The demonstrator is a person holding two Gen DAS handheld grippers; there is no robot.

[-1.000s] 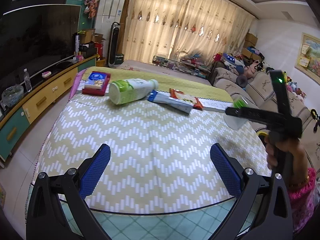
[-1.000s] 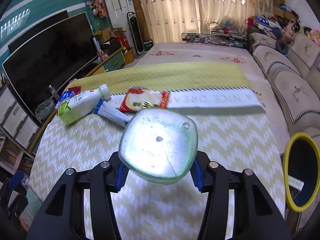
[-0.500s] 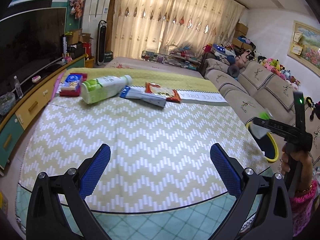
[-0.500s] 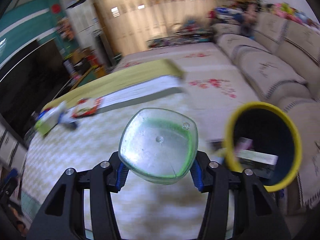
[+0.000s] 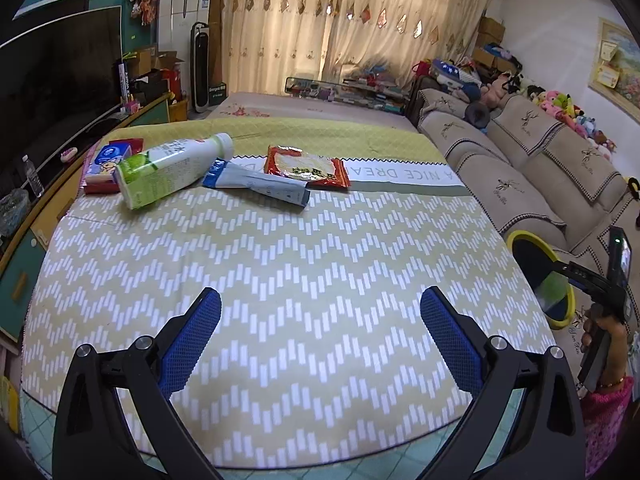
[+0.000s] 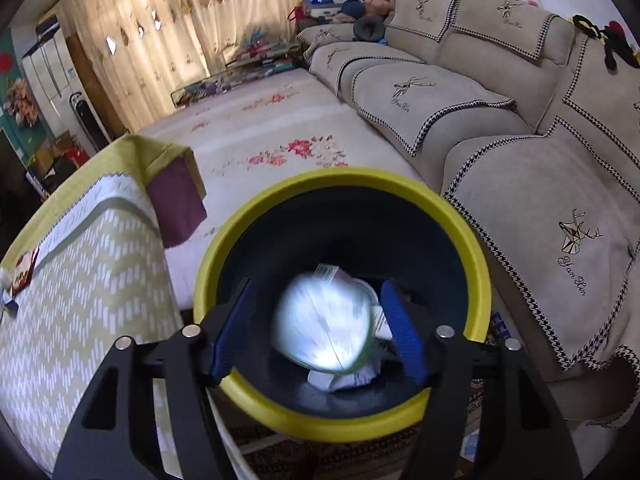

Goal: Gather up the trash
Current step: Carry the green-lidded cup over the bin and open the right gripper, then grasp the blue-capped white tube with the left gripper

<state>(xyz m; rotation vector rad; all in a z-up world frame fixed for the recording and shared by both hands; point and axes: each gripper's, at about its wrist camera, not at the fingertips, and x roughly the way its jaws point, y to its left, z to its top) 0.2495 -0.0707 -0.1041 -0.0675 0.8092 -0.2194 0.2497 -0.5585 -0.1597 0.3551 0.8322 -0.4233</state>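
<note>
Living-room desk (image 5: 300,280), upper left: bottle (image 5: 172,170), tube (image 5: 256,184), packet (image 5: 306,168) uncollected; right gripper (image 6: 320,330) fingers opening, cup (image 6: 324,326) loose over bin (image 6: 340,424); left gripper (image 5: 320,336) fingers apart, empty.

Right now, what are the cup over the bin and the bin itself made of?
Clear green-tinted cup: thin transparent plastic, glossy, by its see-through bright base; it is motion-blurred, so uncertain. Round dark bin with yellow rim: likely smooth moulded plastic with a soft sheen, though that is only a guess from its look.
</note>
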